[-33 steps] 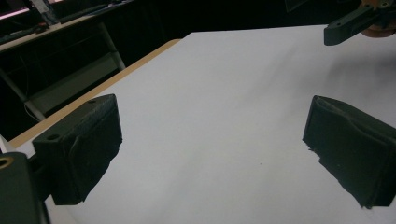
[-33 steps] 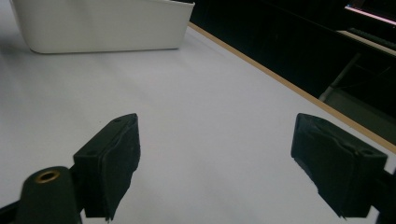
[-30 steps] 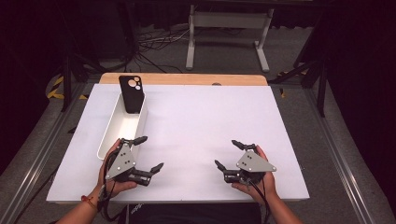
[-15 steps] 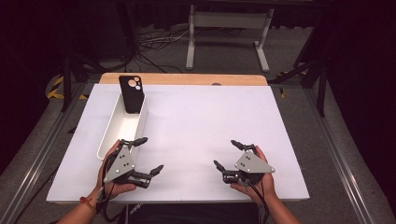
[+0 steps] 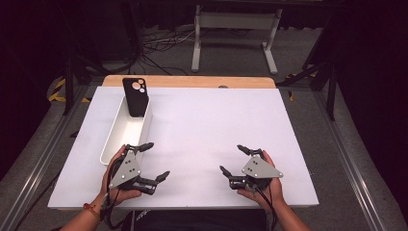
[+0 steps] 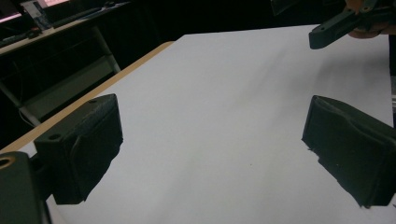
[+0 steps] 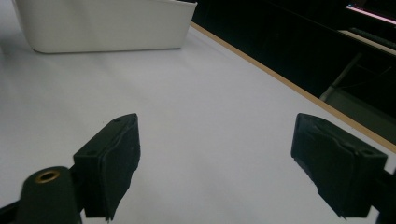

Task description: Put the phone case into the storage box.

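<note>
Near the front left of the white table [image 5: 207,120], a hand holds my left gripper [image 5: 155,160] open with nothing between its jaws. In the left gripper view, the left gripper [image 6: 212,149] spans bare table, and a jaw of the other gripper shows at the top right. My right gripper [image 5: 233,159] is held at the front right, also open and empty, its jaws pointing left toward the other. Bare table also lies between the wide-apart jaws of the right gripper [image 7: 219,158] in its own view.
A long white bin [image 5: 126,130] lies along the table's left side, just beyond the left gripper. A black phone [image 5: 135,97] stands upright at its far end. The bin [image 7: 107,23] also appears in the right gripper view. A wooden strip [image 5: 187,81] edges the table's far side.
</note>
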The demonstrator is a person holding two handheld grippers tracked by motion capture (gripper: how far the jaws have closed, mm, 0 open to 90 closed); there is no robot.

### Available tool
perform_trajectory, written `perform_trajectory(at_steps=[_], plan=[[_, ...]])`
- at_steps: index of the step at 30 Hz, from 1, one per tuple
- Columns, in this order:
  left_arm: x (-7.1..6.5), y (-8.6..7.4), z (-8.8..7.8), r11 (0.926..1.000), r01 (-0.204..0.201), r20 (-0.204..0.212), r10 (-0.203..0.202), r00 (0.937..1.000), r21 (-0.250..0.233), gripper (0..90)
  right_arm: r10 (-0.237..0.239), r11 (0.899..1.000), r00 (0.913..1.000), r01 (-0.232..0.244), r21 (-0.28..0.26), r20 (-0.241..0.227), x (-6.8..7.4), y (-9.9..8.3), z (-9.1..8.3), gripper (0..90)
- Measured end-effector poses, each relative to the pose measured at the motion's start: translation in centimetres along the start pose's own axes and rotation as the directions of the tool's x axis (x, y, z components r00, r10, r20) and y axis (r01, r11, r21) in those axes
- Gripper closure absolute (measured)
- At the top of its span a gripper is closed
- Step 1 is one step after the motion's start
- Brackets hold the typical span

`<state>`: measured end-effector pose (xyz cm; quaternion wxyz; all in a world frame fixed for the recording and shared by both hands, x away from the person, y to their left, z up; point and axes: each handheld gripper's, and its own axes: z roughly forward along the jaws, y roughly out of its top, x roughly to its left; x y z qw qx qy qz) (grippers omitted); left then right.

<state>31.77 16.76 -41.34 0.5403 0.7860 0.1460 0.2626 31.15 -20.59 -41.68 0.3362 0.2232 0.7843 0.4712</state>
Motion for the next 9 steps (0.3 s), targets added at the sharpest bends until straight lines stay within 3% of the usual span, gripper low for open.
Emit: perform_trajectory(at_steps=[9], plan=[[-0.05,0.07,0.08,0.9999,0.008,0.007,-0.008,0.9999,-0.006,5.6,-0.005,1.000,0.9999,0.005,-0.001,0.010,-0.14,-0.06,-0.09,16.7]])
